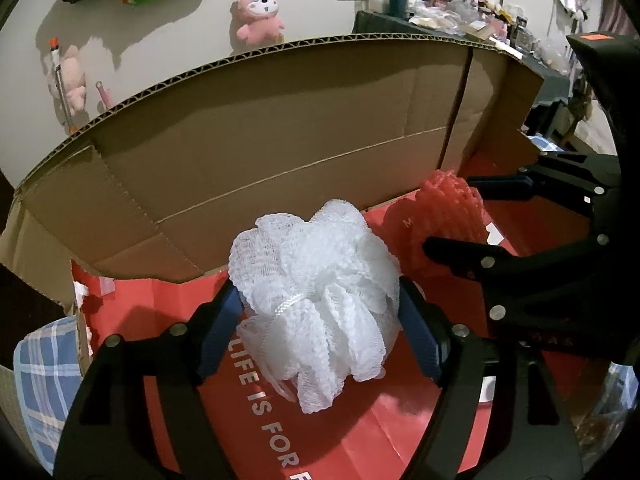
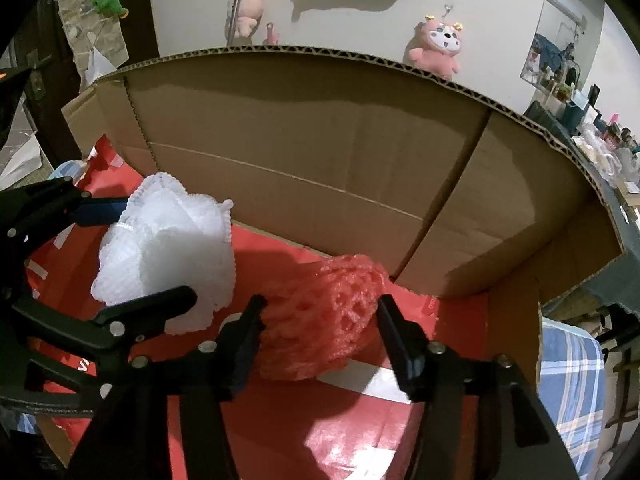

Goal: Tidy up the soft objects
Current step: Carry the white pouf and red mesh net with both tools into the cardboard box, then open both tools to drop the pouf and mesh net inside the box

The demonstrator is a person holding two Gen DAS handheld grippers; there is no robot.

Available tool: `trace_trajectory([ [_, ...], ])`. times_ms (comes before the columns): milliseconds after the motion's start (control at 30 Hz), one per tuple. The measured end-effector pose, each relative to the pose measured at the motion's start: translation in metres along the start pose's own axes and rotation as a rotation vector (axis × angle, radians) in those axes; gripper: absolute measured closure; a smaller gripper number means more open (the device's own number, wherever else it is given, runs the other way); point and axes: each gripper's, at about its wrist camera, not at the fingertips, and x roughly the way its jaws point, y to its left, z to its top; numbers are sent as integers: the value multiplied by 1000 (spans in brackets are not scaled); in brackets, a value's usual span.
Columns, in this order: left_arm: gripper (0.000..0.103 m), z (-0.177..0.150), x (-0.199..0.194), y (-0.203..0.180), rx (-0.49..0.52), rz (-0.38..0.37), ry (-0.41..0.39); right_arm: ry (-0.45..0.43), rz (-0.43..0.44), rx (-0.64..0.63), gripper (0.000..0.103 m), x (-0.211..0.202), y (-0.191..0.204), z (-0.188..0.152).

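Note:
A white mesh bath pouf (image 1: 316, 304) sits between the fingers of my left gripper (image 1: 320, 300), which is shut on it, low over the red paper lining (image 1: 360, 440) of a cardboard box (image 1: 280, 128). The pouf also shows in the right wrist view (image 2: 168, 248), with the left gripper (image 2: 132, 252) around it. A red foam net sleeve (image 2: 324, 320) sits between the fingers of my right gripper (image 2: 320, 312), which is shut on it, resting on the red lining. The sleeve also shows in the left wrist view (image 1: 444, 212), with the right gripper (image 1: 452, 216) on it.
The box's tall back wall (image 2: 320, 152) stands right behind both objects, with a side flap on the right (image 2: 516, 264). Blue plaid cloth (image 1: 44, 380) lies outside the box on both sides. Pink plush toys (image 1: 258, 16) hang on the wall. A cluttered table (image 1: 460, 8) is far right.

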Motion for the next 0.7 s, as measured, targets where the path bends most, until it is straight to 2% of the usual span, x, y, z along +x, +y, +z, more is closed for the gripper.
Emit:
trace_trajectory([
  [100, 25, 0, -2, 1, -1, 0, -1, -3, -4, 1, 33, -1, -1, -1],
  [600, 22, -1, -26, 2, -21, -7, -51, -22, -50, 3, 21, -16, -3, 1],
  [700, 17, -4, -38, 1, -35, -13, -69, -31, -59, 9, 20, -25, -3, -1],
])
